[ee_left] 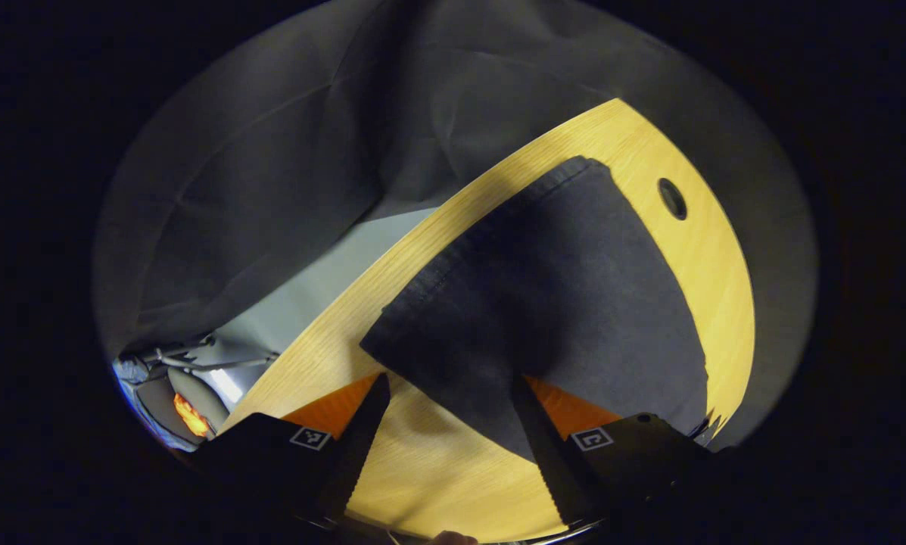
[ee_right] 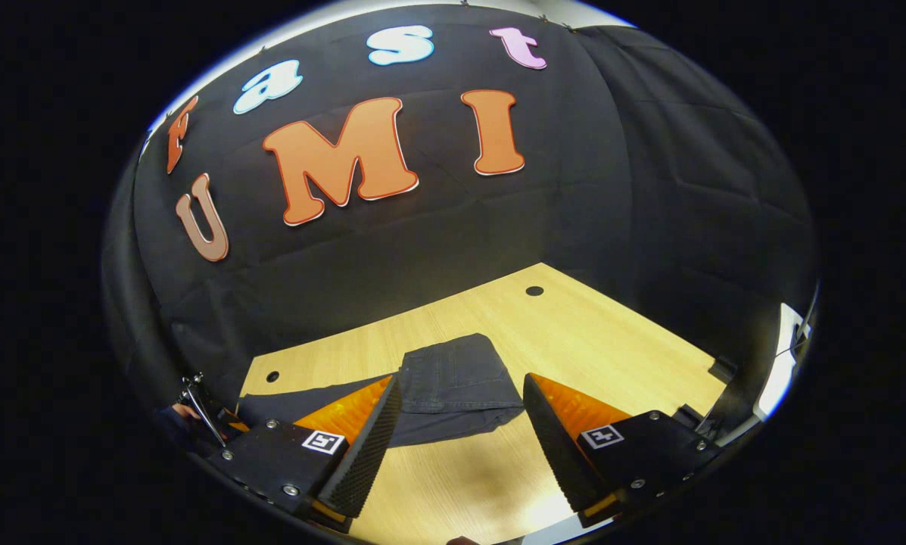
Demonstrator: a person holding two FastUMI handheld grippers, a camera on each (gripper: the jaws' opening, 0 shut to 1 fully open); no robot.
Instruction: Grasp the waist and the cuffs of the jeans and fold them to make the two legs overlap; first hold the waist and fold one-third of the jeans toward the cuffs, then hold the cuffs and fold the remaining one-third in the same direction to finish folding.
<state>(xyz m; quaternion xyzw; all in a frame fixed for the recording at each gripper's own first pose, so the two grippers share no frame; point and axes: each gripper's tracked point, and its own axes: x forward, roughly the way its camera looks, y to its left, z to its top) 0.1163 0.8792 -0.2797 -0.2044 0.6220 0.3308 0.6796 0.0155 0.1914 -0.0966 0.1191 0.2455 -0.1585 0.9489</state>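
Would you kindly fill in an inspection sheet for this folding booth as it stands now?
Surface: wooden table, with round cable holes.
Job's things: dark jeans lying flat on the table, one part folded over the rest; a hemmed end lies just ahead of the left claw.
Clutter: nothing seen.
Grippers: left claw open, low over the jeans' edge, gripping nothing; right claw open, above the table, short of the jeans.
Cables: grey cables beyond the table's edge.
Surroundings: black cloth wall.

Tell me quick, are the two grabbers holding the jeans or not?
Left gripper: open, holding nothing, above the jeans.
Right gripper: open, holding nothing, jeans lie ahead on the table.
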